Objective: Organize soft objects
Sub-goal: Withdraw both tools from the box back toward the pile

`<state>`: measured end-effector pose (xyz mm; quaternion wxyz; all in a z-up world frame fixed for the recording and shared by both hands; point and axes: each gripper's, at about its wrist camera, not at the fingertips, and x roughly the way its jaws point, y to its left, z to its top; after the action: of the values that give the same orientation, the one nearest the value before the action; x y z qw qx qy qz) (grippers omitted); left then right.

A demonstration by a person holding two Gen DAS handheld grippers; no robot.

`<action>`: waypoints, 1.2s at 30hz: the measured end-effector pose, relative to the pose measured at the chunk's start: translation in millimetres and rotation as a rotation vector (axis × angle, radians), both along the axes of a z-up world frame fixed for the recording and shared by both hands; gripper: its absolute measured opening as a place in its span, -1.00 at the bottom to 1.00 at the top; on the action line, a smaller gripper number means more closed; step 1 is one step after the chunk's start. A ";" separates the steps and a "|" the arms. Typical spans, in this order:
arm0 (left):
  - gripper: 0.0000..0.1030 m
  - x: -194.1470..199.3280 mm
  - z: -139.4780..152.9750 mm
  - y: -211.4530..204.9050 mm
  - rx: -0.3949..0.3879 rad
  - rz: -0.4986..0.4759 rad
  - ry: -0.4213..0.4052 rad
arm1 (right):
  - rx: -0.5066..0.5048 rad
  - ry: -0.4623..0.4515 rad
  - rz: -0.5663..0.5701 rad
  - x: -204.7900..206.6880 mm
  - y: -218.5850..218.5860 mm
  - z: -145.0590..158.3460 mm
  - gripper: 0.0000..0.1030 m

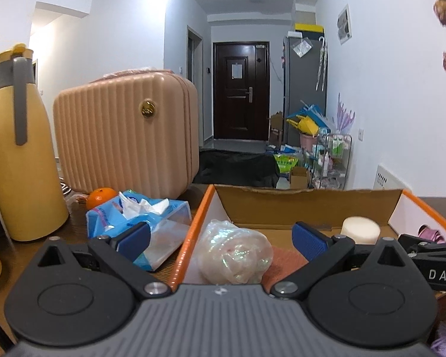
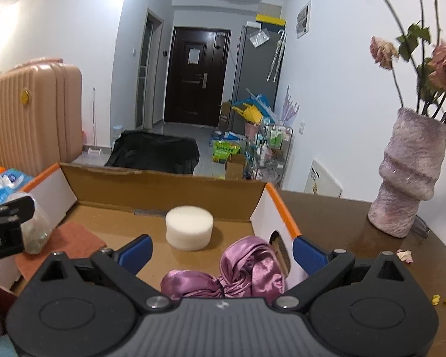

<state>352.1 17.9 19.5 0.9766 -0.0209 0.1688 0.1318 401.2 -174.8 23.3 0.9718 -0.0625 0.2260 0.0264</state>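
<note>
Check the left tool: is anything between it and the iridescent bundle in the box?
Nothing visible. The left tool is open, and the iridescent bundle lies directly ahead between its fingers inside the cardboard box.

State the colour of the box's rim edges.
Orange, on the open cardboard box; the right wrist view shows it best.

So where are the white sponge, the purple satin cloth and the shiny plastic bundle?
white sponge (image 2: 189, 228), right wrist view, on its round side wall.
purple satin cloth (image 2: 246, 270), right wrist view, on its crumpled middle.
shiny plastic bundle (image 1: 233, 253), left wrist view, on its bulging front.
</note>
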 end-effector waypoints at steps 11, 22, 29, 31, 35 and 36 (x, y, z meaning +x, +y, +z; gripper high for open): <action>1.00 -36.8 15.4 5.4 -0.026 -0.017 -0.039 | 0.014 -0.068 0.022 -45.4 -8.4 23.4 1.00; 1.00 -72.8 20.8 14.2 -0.042 -0.031 -0.050 | 0.013 -0.117 0.036 -92.8 -18.1 30.5 1.00; 1.00 -94.3 19.2 17.9 -0.044 -0.048 -0.048 | 0.017 -0.132 0.045 -118.6 -23.8 27.6 1.00; 1.00 -101.0 18.6 18.5 -0.043 -0.052 -0.048 | 0.018 -0.135 0.048 -126.1 -24.8 25.9 1.00; 1.00 -111.1 17.8 21.2 -0.049 -0.062 -0.047 | 0.019 -0.142 0.055 -139.5 -28.2 22.6 1.00; 1.00 -113.5 17.4 22.0 -0.050 -0.065 -0.046 | 0.018 -0.143 0.056 -143.0 -29.1 21.7 1.00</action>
<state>238.7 39.9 36.9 0.9832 -0.0427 0.1499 0.0951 258.2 -203.9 45.0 0.9848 -0.0616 0.1540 0.0514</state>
